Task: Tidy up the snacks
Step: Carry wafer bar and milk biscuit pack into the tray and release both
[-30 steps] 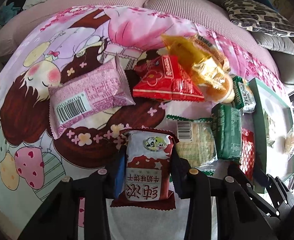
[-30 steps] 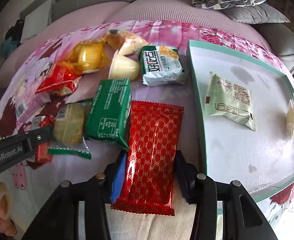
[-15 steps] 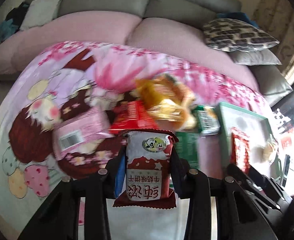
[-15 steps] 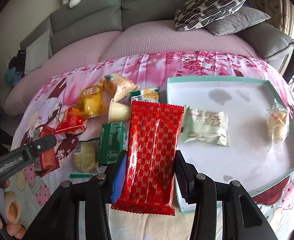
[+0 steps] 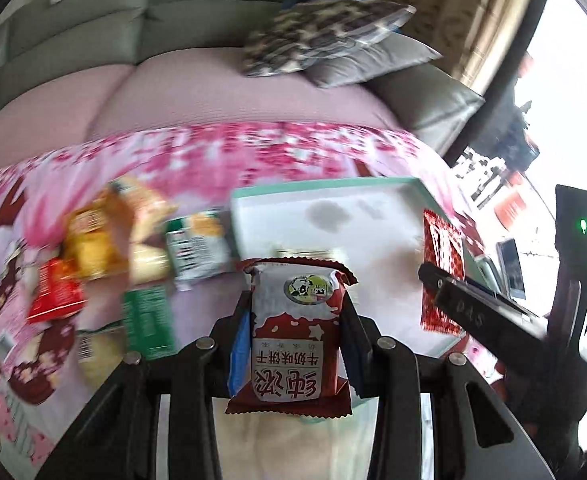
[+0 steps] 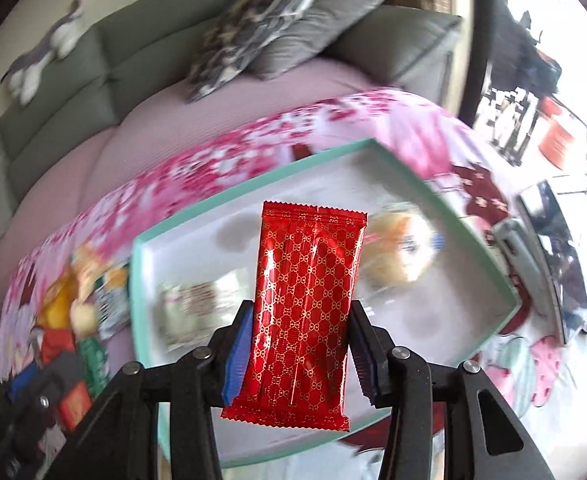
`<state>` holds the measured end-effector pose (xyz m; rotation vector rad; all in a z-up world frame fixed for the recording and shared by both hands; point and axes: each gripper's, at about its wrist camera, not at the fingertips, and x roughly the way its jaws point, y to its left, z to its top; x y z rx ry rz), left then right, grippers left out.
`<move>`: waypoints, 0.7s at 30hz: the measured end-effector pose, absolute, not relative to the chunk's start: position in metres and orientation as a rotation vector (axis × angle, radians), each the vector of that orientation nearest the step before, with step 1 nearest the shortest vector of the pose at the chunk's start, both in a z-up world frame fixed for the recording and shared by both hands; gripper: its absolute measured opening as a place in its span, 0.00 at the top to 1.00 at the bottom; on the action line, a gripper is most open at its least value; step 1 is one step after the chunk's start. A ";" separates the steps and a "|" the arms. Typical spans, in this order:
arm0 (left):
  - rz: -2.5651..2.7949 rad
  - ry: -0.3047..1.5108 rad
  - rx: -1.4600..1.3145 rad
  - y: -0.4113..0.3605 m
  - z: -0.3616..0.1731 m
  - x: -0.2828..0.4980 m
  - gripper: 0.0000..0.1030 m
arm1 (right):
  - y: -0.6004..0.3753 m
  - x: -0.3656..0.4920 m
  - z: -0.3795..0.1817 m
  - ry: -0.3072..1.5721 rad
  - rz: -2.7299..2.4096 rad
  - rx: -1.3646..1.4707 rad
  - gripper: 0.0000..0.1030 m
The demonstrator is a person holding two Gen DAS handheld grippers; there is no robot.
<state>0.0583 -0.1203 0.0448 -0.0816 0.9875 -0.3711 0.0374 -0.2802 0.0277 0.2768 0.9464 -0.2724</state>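
My left gripper is shut on a red and white biscuit packet, held in the air near the left edge of the white tray with the mint green rim. My right gripper is shut on a long red patterned packet, held above the same tray. In the left wrist view the red packet and the right gripper's body show at the right. A pale green packet and a clear bag with a yellow pastry lie in the tray.
Several loose snacks lie left of the tray on the pink cartoon sheet: a yellow bag, a red packet, green packets, a green and white one. Grey sofa and patterned cushions stand behind.
Both grippers have lifted their packets off the sheet and swung right, toward and over the tray. The views have rolled and risen; the loose snack pile now sits to the left.
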 end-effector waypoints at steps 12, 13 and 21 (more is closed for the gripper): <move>-0.430 1.067 -0.007 -0.179 0.007 0.063 0.60 | -0.331 0.036 0.013 0.984 -0.347 0.346 0.53; -0.427 1.074 -0.001 -0.180 0.004 0.063 0.60 | -0.329 0.035 0.012 0.986 -0.339 0.343 0.53; -0.423 1.085 0.007 -0.181 0.004 0.061 0.52 | -0.315 0.036 0.013 0.991 -0.299 0.324 0.53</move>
